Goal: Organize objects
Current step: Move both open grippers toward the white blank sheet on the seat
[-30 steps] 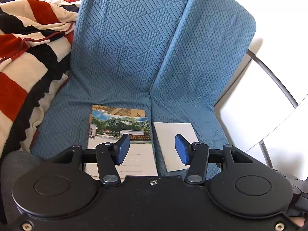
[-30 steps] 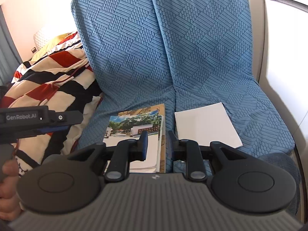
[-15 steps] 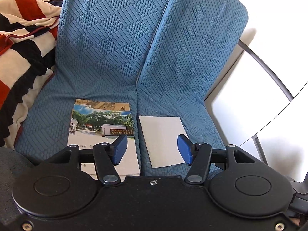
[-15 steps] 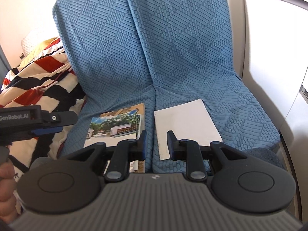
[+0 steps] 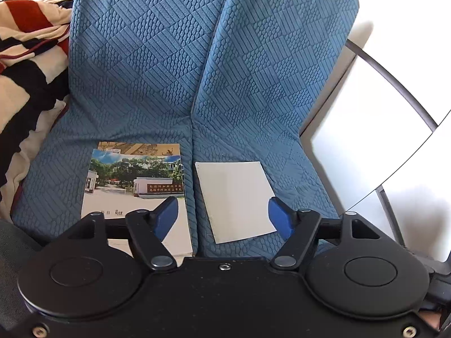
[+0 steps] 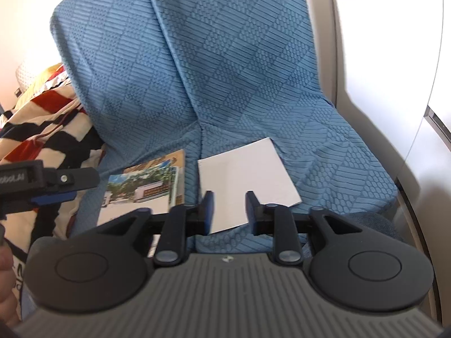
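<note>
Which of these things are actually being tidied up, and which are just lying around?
Part of the job:
- photo-cover booklets, stacked
- white sheet beside them
- left gripper and right gripper, both opening, holding nothing

Just there:
- blue seat cover
- striped blanket

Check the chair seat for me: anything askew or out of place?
The white sheet lies rotated against the seat seam, loose beside the photo-cover booklet, which sits slightly offset on another booklet. Nothing looks damaged. Both grippers, left and right, are opening, empty.
</note>
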Available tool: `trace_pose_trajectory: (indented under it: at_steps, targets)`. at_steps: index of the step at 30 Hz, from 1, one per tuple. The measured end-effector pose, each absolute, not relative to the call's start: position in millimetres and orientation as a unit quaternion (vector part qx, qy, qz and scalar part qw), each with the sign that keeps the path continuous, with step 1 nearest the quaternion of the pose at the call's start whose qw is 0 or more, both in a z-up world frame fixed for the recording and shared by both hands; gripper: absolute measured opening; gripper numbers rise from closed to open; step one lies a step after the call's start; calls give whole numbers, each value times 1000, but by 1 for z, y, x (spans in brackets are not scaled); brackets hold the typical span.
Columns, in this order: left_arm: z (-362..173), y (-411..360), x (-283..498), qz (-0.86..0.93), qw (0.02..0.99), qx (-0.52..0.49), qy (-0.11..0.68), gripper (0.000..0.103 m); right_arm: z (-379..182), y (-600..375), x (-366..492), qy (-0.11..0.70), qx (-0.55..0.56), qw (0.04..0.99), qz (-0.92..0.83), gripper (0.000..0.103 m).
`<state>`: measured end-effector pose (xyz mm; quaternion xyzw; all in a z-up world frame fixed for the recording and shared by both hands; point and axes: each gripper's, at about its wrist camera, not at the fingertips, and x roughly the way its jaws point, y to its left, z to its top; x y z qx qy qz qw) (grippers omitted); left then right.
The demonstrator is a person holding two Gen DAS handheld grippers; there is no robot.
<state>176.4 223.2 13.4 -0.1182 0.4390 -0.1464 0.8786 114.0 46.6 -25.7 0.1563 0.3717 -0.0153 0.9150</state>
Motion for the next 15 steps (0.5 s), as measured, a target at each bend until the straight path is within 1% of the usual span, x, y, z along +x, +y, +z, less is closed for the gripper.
trace_pose_trajectory:
  at_steps: [1,2,3,4,6,8,12,15]
  targets:
    - [12,220,177,-148,879,-117,437,76,-28,43,116,370,156,916,-22,46]
    - [11,217,178,-149,879,-118,437,82,-31,39,120,369,156,916,-30,51]
    - [10,215,179,-150,879,-120,437,83,-34,35,123,369,159,915,-38,57]
    - [9,212,179,-149,880,-121,435,85,-37,31,127,368,162,914,-45,58]
    - [7,209,181,-142,881,-122,434,90,-44,23,134,369,168,913,-56,66]
    - [5,207,183,-128,885,-124,430,98,-54,14,140,364,180,912,-66,71]
    - [-1,206,189,-106,889,-129,426,101,-81,-1,155,373,220,898,-79,72]
    - [-8,202,195,-101,887,-128,432,101,-95,-5,164,379,223,894,-88,72]
